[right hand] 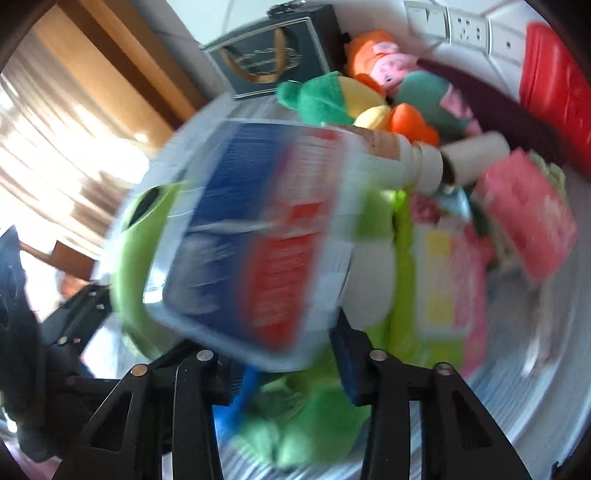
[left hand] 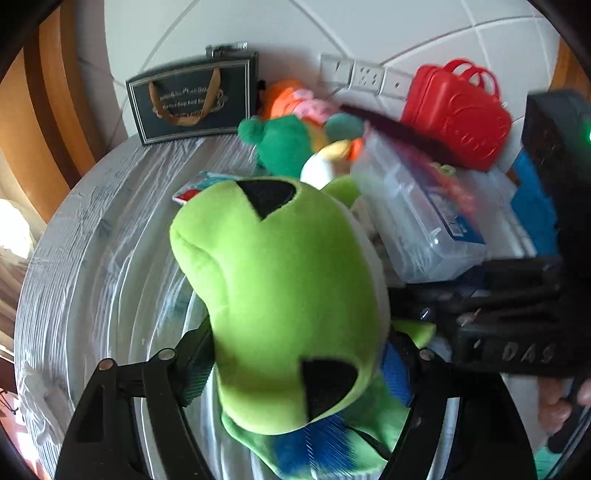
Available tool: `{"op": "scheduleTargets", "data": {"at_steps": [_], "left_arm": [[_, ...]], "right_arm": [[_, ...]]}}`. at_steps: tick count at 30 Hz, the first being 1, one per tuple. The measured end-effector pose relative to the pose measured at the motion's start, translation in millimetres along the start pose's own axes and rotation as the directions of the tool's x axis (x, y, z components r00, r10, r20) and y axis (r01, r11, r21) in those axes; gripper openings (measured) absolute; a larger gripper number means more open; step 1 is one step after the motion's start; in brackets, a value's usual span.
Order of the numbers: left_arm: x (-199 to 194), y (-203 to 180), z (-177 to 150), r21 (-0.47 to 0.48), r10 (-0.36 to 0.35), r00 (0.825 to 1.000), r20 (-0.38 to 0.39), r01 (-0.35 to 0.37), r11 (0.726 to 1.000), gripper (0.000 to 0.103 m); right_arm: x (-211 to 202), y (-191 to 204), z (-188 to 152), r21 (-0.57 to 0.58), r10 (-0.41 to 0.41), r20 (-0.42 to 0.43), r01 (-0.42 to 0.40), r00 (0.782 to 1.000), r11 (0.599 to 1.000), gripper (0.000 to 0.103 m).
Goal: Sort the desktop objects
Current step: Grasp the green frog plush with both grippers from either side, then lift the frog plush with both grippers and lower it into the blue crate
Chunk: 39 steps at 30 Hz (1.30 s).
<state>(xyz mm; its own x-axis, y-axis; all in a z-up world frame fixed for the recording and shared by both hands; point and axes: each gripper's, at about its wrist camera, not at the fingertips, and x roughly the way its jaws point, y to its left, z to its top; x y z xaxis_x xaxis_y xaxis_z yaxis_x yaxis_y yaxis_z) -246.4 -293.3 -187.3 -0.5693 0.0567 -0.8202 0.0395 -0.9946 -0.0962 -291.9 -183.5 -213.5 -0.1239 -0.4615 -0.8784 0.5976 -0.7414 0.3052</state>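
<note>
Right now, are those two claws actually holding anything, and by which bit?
Left gripper clamps the green plush toy around its head. Right gripper holds the clear plastic box by its near edge.

Both wrist views look steeply down, very close, sharing the green plush toy (left hand: 288, 295) and wall sockets (right hand: 465, 26)

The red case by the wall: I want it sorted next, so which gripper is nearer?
Right, I'd judge. The right gripper sits between the left gripper and the red case, though neither touches it.
</note>
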Motion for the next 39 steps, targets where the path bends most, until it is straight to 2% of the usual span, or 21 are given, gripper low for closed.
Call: {"op": "scheduleTargets", "data": {"at_steps": [3, 6, 8, 11, 16, 17, 18, 19, 21, 23, 25, 28, 29, 30, 31, 36, 39], "left_arm": [[-21, -6, -4, -0.006, -0.005, 1.000, -0.008, 0.005, 1.000, 0.074], [-20, -9, -15, -0.006, 0.028, 0.999, -0.035, -0.028, 1.000, 0.074], [-14, -4, -23, -0.036, 0.038, 0.998, -0.056, -0.040, 0.999, 0.074], [-7, 9, -35, -0.093, 0.044, 0.996, -0.079, -0.051, 0.994, 0.074], [1, 31, -51, -0.153, 0.068, 0.993, -0.094, -0.082, 0.985, 0.074], [1, 34, -53, -0.159, 0.075, 0.993, -0.094, -0.089, 0.983, 0.074], [2, 38, -55, -0.164, 0.086, 0.992, -0.092, -0.100, 0.981, 0.074], [2, 40, -55, -0.168, 0.097, 0.991, -0.087, -0.111, 0.980, 0.074], [2, 45, -55, -0.165, 0.125, 0.989, -0.074, -0.136, 0.977, 0.074], [5, 50, -51, -0.171, 0.140, 0.987, -0.077, -0.151, 0.974, 0.079], [12, 56, -48, -0.190, 0.114, 0.989, -0.094, -0.130, 0.973, 0.084], [28, 60, -46, -0.216, 0.085, 0.987, -0.133, -0.112, 0.970, 0.092], [32, 61, -46, -0.227, 0.071, 0.987, -0.142, -0.102, 0.968, 0.093], [36, 62, -46, -0.237, 0.058, 0.987, -0.150, -0.092, 0.967, 0.098], [40, 63, -46, -0.246, 0.044, 0.986, -0.158, -0.083, 0.966, 0.100], [51, 60, -45, -0.240, 0.029, 0.985, -0.169, -0.070, 0.968, 0.103], [55, 59, -47, -0.229, 0.040, 0.984, -0.172, -0.080, 0.970, 0.103]], "right_arm": [[-28, 9, -13, 0.008, 0.006, 0.047, -0.006, 0.999, 1.000, 0.040], [-38, 7, -20, 0.030, -0.082, 0.075, 0.080, 0.994, 0.996, 0.040], [-40, 0, -25, 0.051, -0.092, 0.072, 0.089, 0.993, 0.995, 0.040], [-35, -11, -32, 0.058, -0.117, 0.056, 0.114, 0.991, 0.992, 0.040], [-8, -24, -40, 0.086, -0.110, 0.003, 0.110, 0.994, 0.990, 0.040], [-9, -22, -40, 0.079, -0.102, 0.003, 0.102, 0.995, 0.992, 0.043], [-9, -20, -39, 0.067, -0.089, 0.006, 0.088, 0.996, 0.994, 0.050], [-9, -16, -37, 0.051, -0.077, 0.014, 0.076, 0.997, 0.996, 0.066], [-9, -8, -32, 0.022, -0.068, 0.032, 0.067, 0.997, 0.998, 0.081], [-7, -2, -25, -0.009, -0.062, 0.039, 0.063, 0.997, 0.998, 0.082], [1, 0, -17, -0.017, -0.064, 0.025, 0.065, 0.998, 0.998, 0.087], [12, 0, -7, -0.013, -0.047, 0.000, 0.047, 0.999, 0.999, 0.088], [16, 2, -4, -0.020, -0.036, -0.006, 0.036, 0.999, 0.999, 0.090], [20, 3, -2, -0.029, -0.030, -0.015, 0.030, 0.999, 0.999, 0.097], [25, 5, 0, -0.039, -0.027, -0.029, 0.026, 0.999, 0.999, 0.099], [61, 6, 0, -0.074, -0.063, -0.106, 0.056, 0.992, 0.996, 0.103], [76, -2, -1, -0.042, -0.021, -0.126, 0.016, 0.992, 0.999, 0.103]]}}
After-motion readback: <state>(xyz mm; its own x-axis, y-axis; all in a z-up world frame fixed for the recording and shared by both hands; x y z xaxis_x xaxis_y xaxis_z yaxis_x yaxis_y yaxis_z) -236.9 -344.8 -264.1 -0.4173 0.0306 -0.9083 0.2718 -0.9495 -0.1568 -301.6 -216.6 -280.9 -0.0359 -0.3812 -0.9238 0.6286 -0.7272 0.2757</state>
